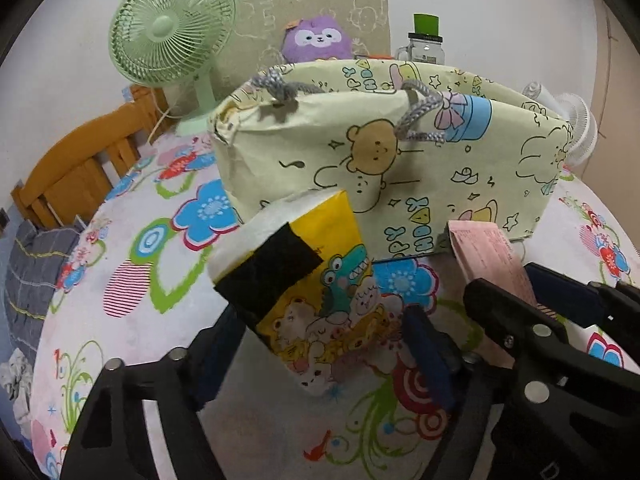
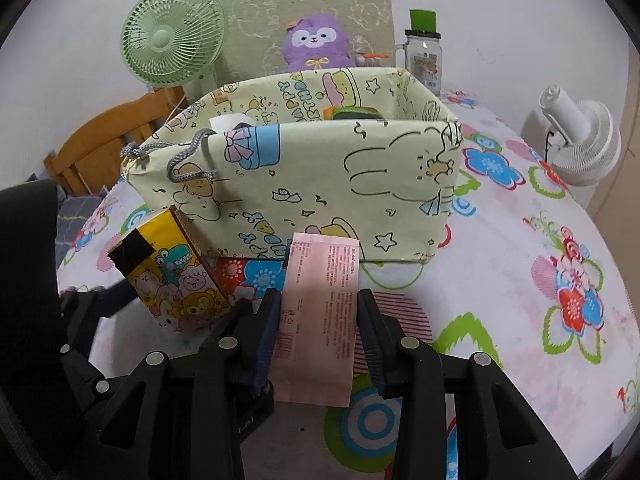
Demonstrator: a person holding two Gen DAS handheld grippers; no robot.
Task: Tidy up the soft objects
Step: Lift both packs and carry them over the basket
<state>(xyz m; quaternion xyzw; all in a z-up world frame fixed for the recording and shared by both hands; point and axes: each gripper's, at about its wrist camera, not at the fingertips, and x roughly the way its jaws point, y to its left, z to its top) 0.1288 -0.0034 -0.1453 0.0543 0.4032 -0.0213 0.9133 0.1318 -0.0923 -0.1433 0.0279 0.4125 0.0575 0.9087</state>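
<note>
On a table covered by a flowered cloth [image 2: 520, 240], a pale green fabric basket [image 2: 320, 184] printed with bears and rabbits is set, its grey cord handle [image 2: 188, 160] hanging down the near wall. In the left wrist view, a yellow tissue pack [image 1: 316, 300] printed with cartoon animals and patched with black tape is clamped by the left gripper [image 1: 320, 356]; the pack is held tilted, its white top leaning toward the basket's near wall [image 1: 400, 168], and it is raised above the cloth. In the right wrist view, a pink tissue pack [image 2: 320, 316] with small printed text and a barcode is held between the blue pads of the right gripper [image 2: 318, 344], which is closed narrowly on its sides; the far end of the pack reaches the foot of the basket. The same yellow pack [image 2: 176, 284] is seen to the left of the pink one, just beside the basket's near corner. Inside the basket, a white item [image 2: 230, 122] and a green-and-orange item [image 2: 352, 112] are partly seen over the rim; what they are cannot be told. Behind the basket, a purple plush toy [image 2: 314, 44], a green desk fan [image 2: 172, 44] and a glass jar with a green lid [image 2: 424, 52] are stood against the wall. A white fan [image 2: 584, 140] is placed at the right, and a wooden chair [image 1: 80, 164] is seen at the table's left edge.
</note>
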